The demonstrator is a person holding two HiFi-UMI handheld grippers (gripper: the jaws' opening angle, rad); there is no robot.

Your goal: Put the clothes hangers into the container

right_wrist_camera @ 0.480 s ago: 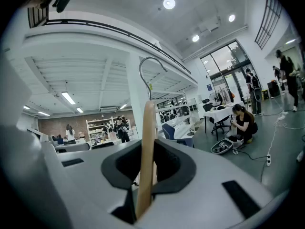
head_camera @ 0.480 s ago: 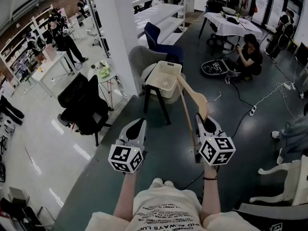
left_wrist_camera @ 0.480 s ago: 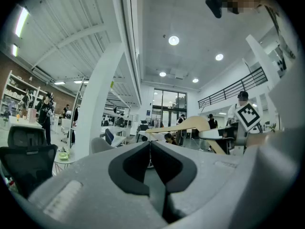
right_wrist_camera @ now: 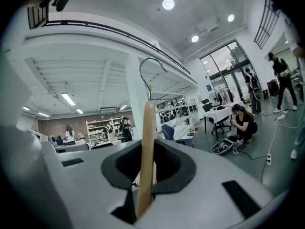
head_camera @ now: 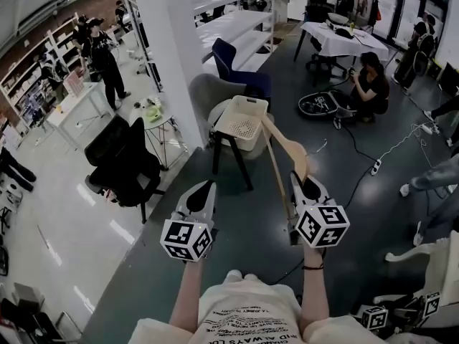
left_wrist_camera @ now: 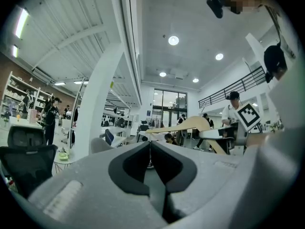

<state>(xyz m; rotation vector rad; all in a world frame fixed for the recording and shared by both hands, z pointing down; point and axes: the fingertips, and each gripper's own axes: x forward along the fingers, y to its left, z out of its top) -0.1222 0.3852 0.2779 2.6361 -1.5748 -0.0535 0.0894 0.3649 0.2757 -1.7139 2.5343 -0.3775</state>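
My right gripper is shut on a wooden clothes hanger, whose arms reach forward and left toward the container. In the right gripper view the wooden hanger stands upright between the jaws, its metal hook curling above. A cream perforated container sits on a small dark stool ahead of me. My left gripper is shut with nothing in it, level with the right one. In the left gripper view the jaws meet at the tips and the hanger shows to the right.
A grey armchair and a blue chair stand behind the stool, beside a white pillar. A black office chair is at left. A person crouches by a bag at right. Cables lie on the floor.
Both grippers and the hanger hold almost the same place. The view has shifted slightly, and people in the background have moved.
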